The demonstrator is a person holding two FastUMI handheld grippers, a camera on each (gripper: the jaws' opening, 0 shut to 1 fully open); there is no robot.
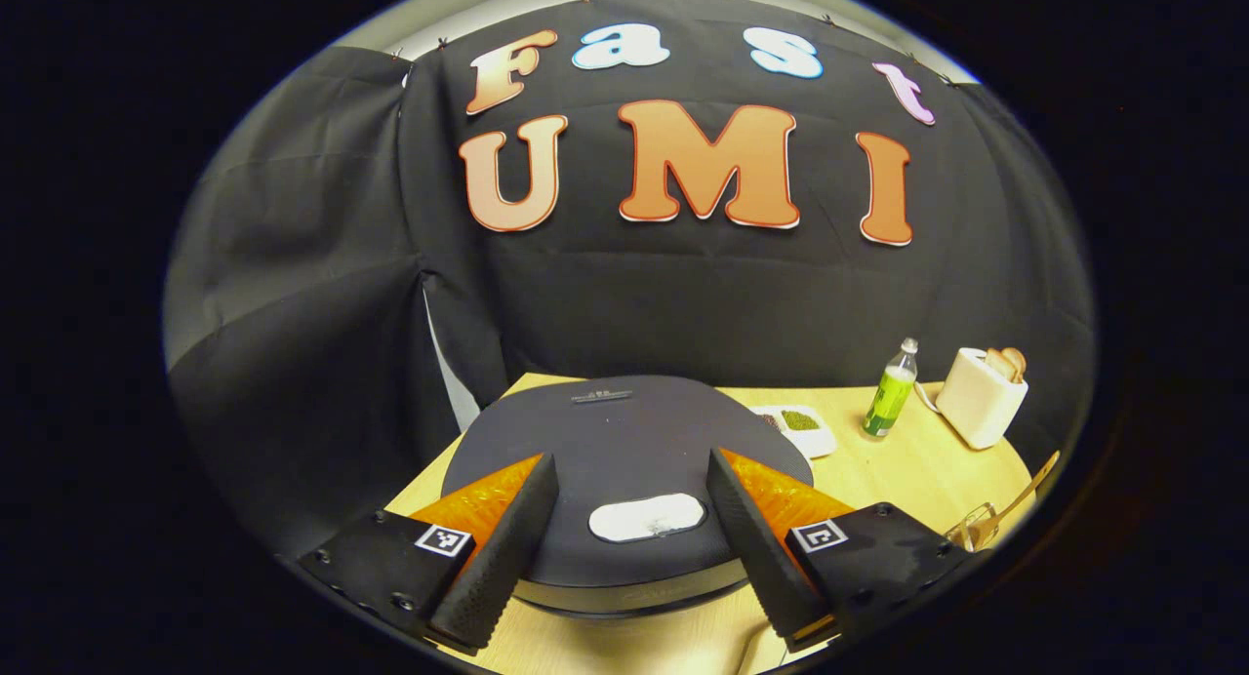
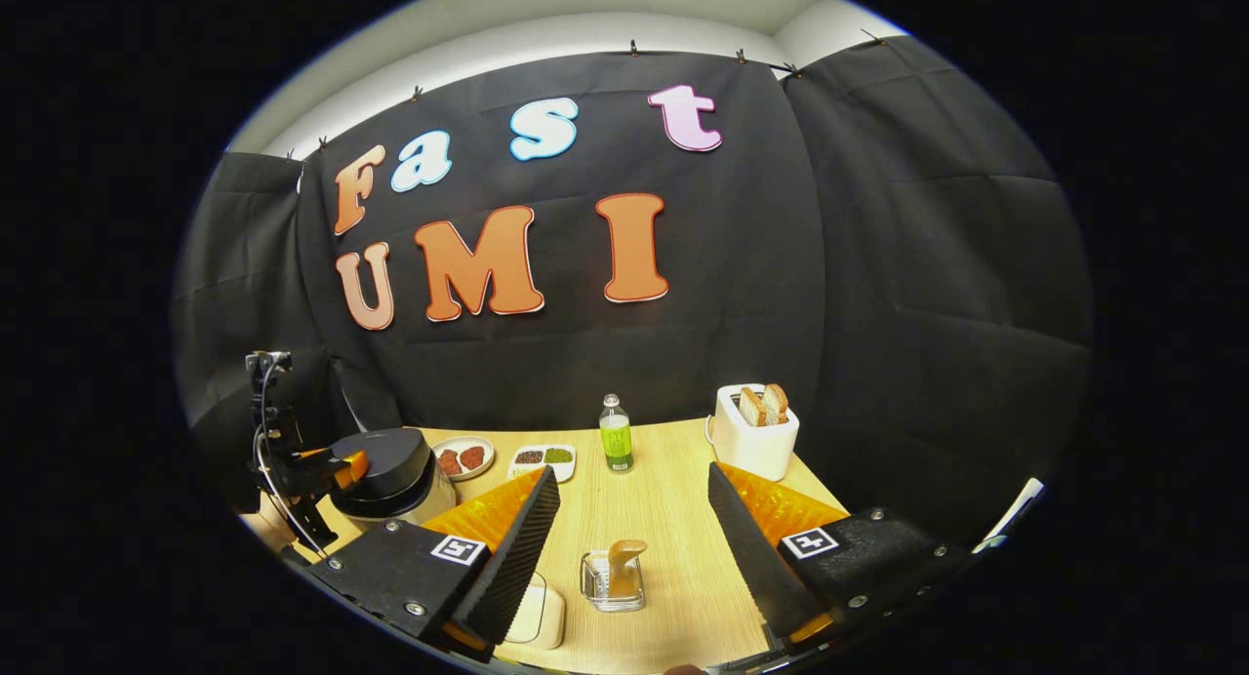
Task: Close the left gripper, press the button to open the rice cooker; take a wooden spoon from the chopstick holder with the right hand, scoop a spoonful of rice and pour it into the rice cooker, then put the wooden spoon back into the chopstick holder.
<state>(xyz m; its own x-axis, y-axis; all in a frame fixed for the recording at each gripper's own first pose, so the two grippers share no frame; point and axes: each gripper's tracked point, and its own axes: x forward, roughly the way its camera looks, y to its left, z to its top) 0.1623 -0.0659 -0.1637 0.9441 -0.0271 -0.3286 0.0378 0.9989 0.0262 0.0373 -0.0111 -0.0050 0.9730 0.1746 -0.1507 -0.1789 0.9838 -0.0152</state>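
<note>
The rice cooker (image 1: pixel 624 441) stands close in front in the left gripper view, its dark lid down and its white button (image 1: pixel 646 517) facing me. My left gripper (image 1: pixel 632 460) is open, one finger on each side of the button above the lid. From the right gripper view the cooker (image 2: pixel 395 475) sits at the table's left with the left gripper (image 2: pixel 342 465) over it. A clear chopstick holder (image 2: pixel 613 582) with a wooden spoon (image 2: pixel 624 553) upright in it stands between the fingers of my open right gripper (image 2: pixel 632 472), a little ahead of it.
A cream container (image 2: pixel 539 612) lies half behind the right gripper's left finger. At the back of the wooden table (image 2: pixel 664 499) are a plate (image 2: pixel 463 457), a small tray (image 2: pixel 544 457), a green bottle (image 2: pixel 615 436) and a white toaster (image 2: pixel 751 431) with bread.
</note>
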